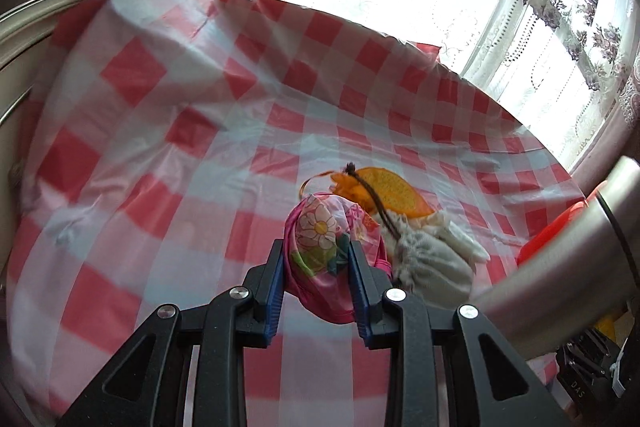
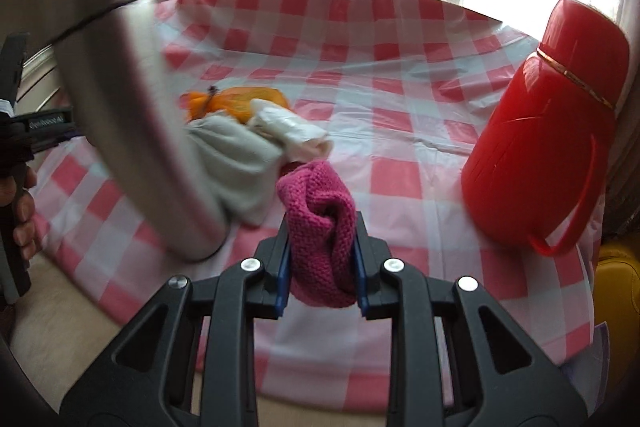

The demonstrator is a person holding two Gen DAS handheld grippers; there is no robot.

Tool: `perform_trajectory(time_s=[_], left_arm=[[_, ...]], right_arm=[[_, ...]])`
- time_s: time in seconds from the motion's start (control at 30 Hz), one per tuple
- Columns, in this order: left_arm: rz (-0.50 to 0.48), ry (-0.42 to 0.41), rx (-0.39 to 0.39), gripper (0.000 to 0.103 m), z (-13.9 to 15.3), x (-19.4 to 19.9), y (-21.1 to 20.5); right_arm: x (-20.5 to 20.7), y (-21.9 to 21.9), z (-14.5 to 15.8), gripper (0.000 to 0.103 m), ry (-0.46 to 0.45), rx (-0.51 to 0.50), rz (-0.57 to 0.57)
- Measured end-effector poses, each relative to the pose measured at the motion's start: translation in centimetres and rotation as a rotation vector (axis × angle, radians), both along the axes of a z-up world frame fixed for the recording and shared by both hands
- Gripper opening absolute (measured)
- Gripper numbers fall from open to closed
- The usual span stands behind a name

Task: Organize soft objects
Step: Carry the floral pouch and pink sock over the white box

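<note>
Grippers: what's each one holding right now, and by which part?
Left gripper clamps the pink floral pouch across its middle. Right gripper pinches the magenta knitted piece around its bunched middle.

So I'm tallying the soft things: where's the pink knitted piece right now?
In the right wrist view the pink knit is clamped between the right gripper's fingers, just right of the grey pouch and left of the red jug.
</note>
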State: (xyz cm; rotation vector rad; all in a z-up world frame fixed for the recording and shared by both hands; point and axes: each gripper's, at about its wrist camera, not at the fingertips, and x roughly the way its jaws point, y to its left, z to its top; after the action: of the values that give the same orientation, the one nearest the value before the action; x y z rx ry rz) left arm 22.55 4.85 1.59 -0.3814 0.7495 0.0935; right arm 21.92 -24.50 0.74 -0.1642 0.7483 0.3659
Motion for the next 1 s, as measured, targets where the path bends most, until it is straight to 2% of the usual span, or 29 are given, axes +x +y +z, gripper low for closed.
perform_trajectory(time_s=[0.3, 0.6, 0.77, 1.0], left_arm=[[0.017, -0.011, -0.030, 0.031, 0.2, -6.3, -1.2], [-0.027, -0.051, 0.015, 0.031, 2.1, -10.8, -5.1], [-0.056, -0.065, 0.021, 0.031, 3.0, -12.0, -7.0], [-0.155, -0.070, 0.021, 0.031, 3.8, -12.5, -11.5]], right_arm=[[-4.6, 0.6, 0.8, 0.029, -0.027, -0.049, 0.072], [-8.4, 0.9, 0.9, 0.029, -0.041, -0.093, 0.145], [-9.5, -0.3, 1.1, 0.029, -0.033, -0.083, 0.136], [-11.4, -3.5, 1.6, 0.029, -0.031, -0.061, 0.079]])
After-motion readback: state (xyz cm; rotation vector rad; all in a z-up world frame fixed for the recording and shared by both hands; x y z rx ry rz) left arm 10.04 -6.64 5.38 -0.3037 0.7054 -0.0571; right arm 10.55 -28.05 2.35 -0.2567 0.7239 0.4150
